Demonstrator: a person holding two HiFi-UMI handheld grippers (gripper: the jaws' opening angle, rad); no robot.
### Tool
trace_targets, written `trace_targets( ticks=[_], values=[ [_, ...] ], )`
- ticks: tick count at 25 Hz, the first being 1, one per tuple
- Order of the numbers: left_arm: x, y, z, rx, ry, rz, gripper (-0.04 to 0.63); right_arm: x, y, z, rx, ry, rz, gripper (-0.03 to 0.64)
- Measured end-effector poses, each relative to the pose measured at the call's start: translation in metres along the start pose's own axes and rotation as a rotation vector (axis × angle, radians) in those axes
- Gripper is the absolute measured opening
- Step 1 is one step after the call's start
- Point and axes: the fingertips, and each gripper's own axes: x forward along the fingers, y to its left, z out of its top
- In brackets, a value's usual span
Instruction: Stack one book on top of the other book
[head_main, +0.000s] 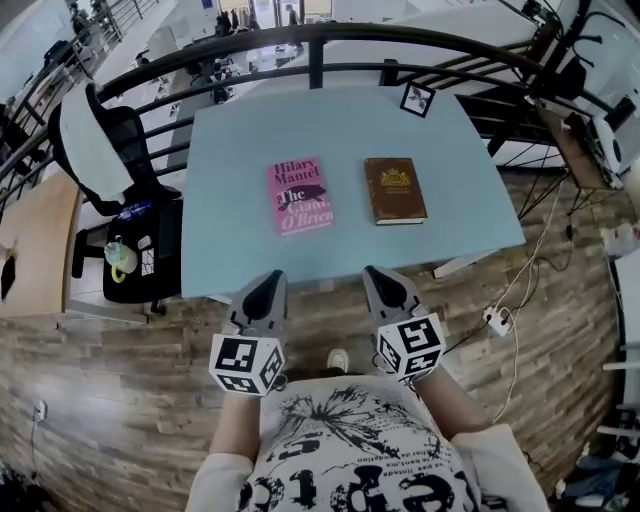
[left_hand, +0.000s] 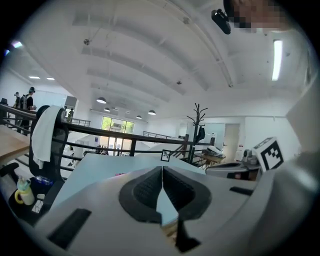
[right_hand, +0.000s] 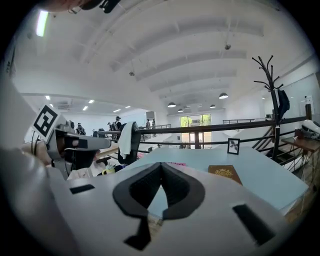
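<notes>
Beyond the near edge of the worktop (head_main: 225, 150), the pink book (head_main: 300, 196) lies ahead of the left gripper (head_main: 267, 280) and the brown book (head_main: 394, 190) ahead of the right gripper (head_main: 379, 273). The books are apart, long axes running away from the person. Both grippers are pressed together, empty.

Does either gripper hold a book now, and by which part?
Nothing is held. The left gripper and right gripper are both shut, empty; pink book and brown book lie apart on the table.
</notes>
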Motion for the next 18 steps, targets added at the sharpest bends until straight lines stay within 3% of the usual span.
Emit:
trace_targets(
  ticks=[8, 18],
  values=[
    [0.057, 0.027, -0.020, -0.040, 0.081, 0.095, 0.011, 0.055, -0.054, -0.011, 0.048, 0.063, 0.048, -0.006],
    [0.146, 0.116, -0.013, -0.078, 0.117, 0.153, 0.012, 0.174, -0.081, 0.001, 0.058, 0.137, 0.098, -0.006]
  ],
)
